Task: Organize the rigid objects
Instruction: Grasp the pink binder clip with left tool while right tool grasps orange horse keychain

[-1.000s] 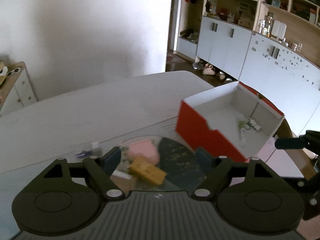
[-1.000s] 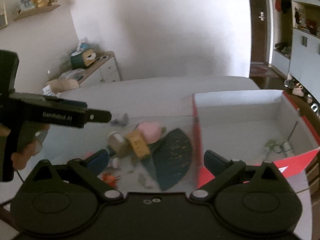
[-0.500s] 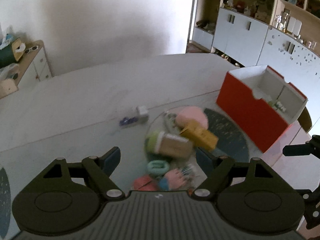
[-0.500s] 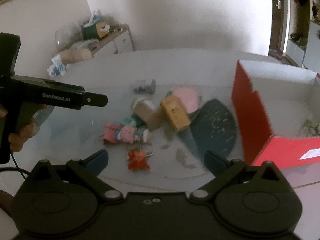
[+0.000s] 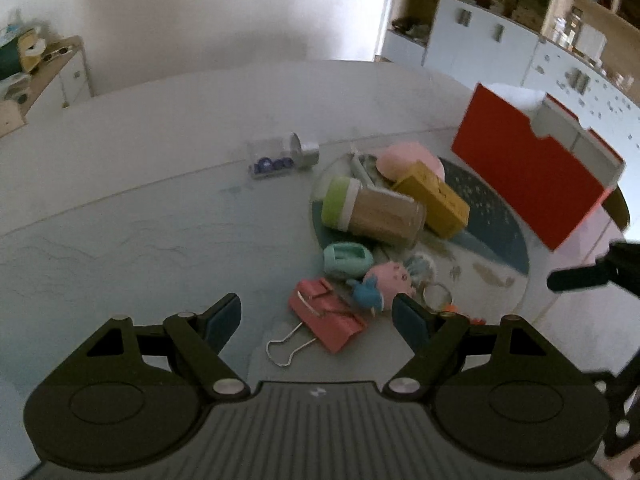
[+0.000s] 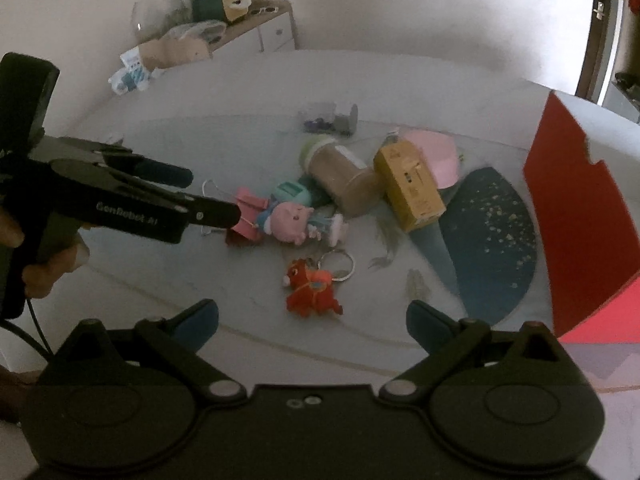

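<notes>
Each gripper (image 6: 312,318) has a black ribbed body, 2 dark blue pads (image 6: 196,320), silver pivot screws (image 6: 224,390), white side lettering and a black cable (image 6: 38,328).

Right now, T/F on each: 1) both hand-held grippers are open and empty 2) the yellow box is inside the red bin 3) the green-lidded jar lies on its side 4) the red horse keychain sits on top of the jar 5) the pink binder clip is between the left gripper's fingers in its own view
1) True. The left hand-held gripper and the right hand-held gripper both stand open with nothing held.
2) False. The yellow box lies on the table outside the red bin.
3) True. The green-lidded jar lies on its side against the yellow box.
4) False. The red horse keychain lies on the table, apart from the jar.
5) True. The pink binder clip shows between the fingers, not gripped.
</notes>
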The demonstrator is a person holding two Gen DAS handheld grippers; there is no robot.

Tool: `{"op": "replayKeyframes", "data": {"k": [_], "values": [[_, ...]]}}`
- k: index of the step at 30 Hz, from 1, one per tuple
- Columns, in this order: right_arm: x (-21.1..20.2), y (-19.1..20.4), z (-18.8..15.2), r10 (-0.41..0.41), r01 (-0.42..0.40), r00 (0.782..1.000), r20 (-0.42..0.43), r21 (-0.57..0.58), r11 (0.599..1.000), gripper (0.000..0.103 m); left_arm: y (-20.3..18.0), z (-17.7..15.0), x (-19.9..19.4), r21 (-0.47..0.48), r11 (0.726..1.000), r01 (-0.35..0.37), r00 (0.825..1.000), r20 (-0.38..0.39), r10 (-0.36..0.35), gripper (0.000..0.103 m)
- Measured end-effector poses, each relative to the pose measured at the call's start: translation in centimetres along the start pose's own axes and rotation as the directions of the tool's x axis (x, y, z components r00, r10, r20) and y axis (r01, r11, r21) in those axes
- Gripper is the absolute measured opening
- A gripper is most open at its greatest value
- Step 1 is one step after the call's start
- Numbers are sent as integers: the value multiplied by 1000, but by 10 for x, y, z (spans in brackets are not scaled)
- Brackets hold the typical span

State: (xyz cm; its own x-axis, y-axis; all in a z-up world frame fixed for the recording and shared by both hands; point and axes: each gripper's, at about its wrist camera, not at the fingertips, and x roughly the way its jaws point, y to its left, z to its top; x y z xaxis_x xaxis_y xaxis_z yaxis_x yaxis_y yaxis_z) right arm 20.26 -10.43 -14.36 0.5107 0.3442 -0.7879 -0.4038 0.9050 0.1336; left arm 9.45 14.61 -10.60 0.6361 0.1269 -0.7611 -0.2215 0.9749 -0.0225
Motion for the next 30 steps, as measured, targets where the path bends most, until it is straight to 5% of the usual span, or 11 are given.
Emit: {"op": "replayKeyframes", "data": {"k": [14,30], "values": [[32,3,7,-19,17,998,-60,-24,1000,83,11,-15,32,183,980,82,997,-19,-80,83],[49,4,12,-32,28,997,-72,-45,999,57,8,-12,45,247,960,135,990,2,-140,82]]}}
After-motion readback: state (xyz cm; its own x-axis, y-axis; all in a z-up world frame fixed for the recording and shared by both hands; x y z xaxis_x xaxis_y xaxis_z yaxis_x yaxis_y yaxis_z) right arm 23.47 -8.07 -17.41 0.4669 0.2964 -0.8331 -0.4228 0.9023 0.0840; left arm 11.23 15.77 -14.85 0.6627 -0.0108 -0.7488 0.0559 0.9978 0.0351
